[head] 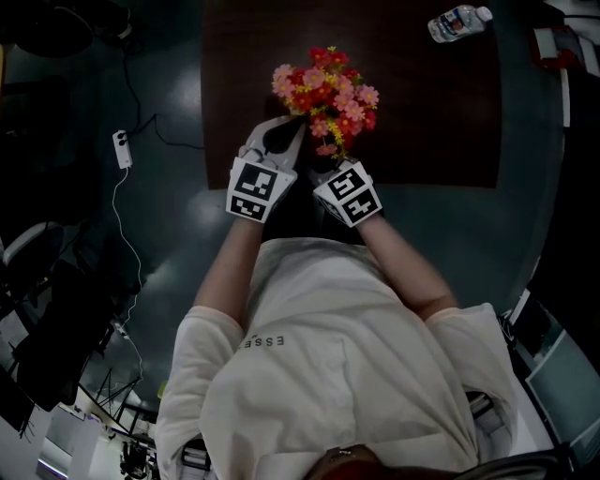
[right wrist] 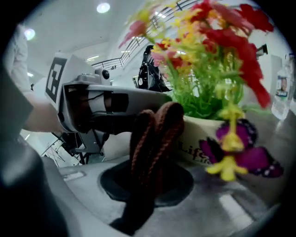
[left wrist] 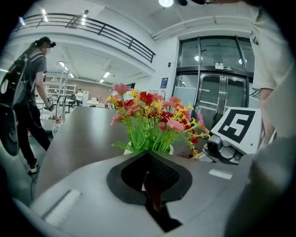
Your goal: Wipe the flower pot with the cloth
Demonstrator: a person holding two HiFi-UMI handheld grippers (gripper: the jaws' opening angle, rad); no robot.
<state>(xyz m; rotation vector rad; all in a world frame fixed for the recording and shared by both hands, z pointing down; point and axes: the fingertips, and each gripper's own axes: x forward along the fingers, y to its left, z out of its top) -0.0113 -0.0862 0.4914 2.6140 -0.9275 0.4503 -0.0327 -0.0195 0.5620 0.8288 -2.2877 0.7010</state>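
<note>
Just beyond the right claw, clamped on the brown knitted cloth, and the closed left claw, the white ceramic flower pot is set on a dark brown surface in a bright hall.

A water bottle sits near the dark tabletop's far corner, a white power strip lies on the floor, a backpack-wearing person stands nearby.

The dark table bears a flower pot near its front edge and a water bottle well apart.
</note>
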